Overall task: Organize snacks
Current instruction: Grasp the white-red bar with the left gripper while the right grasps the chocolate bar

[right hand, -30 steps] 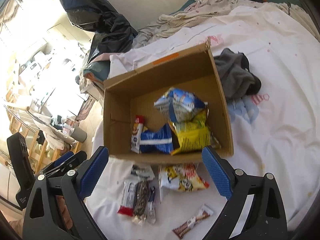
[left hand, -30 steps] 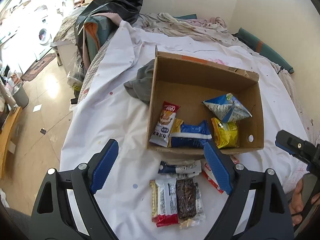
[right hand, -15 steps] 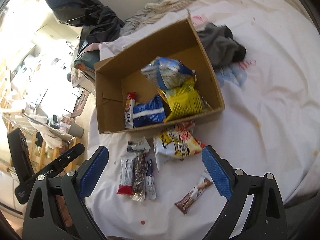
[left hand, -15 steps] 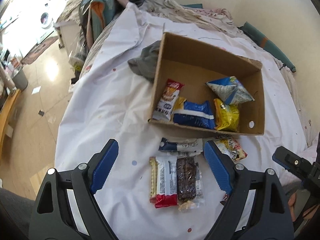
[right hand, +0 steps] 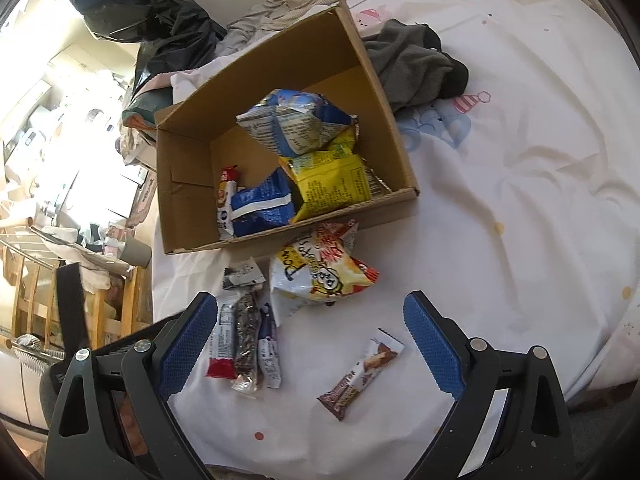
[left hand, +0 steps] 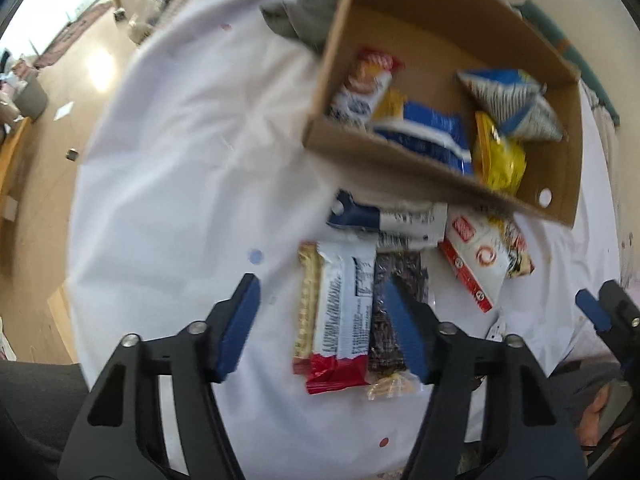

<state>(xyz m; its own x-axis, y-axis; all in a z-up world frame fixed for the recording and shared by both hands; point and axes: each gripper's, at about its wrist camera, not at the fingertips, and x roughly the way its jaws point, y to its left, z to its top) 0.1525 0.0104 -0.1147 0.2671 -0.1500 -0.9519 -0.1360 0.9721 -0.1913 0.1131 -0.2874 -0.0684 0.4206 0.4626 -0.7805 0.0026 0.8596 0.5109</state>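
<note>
Left tool (left hand: 320,320): I have it pointing down at the bars on the bed. Its jaws are closing. The red and white bar lies between them, but the pads do not press on it.
Right tool (right hand: 310,346): I hold it spread wide over the sheet, with nothing pinched (a brown bar lies between its fingers, lower down).
Bars (left hand: 352,312): a small bunch lying side by side, just in front of the box. The red and white bar (left hand: 342,308) is beside a dark bar (left hand: 390,312), which is partly under the left tool's right finger.
Brown bar (right hand: 362,374): alone on the sheet, a little apart from the bunch.
Chip bag (right hand: 320,268): white, yellow and red, touching the front wall of the box.
Box (right hand: 280,64): brown, open on top, sitting on the bed. Inside are a blue bag (right hand: 262,204), a yellow bag (right hand: 332,184), a blue and white bag (right hand: 294,120) and a red-topped pack (right hand: 226,200).
Bed (right hand: 520,160): covered by a white sheet with little pictures.
Grey cloth (right hand: 412,64): bunched up beside the box (touching its side wall).
</note>
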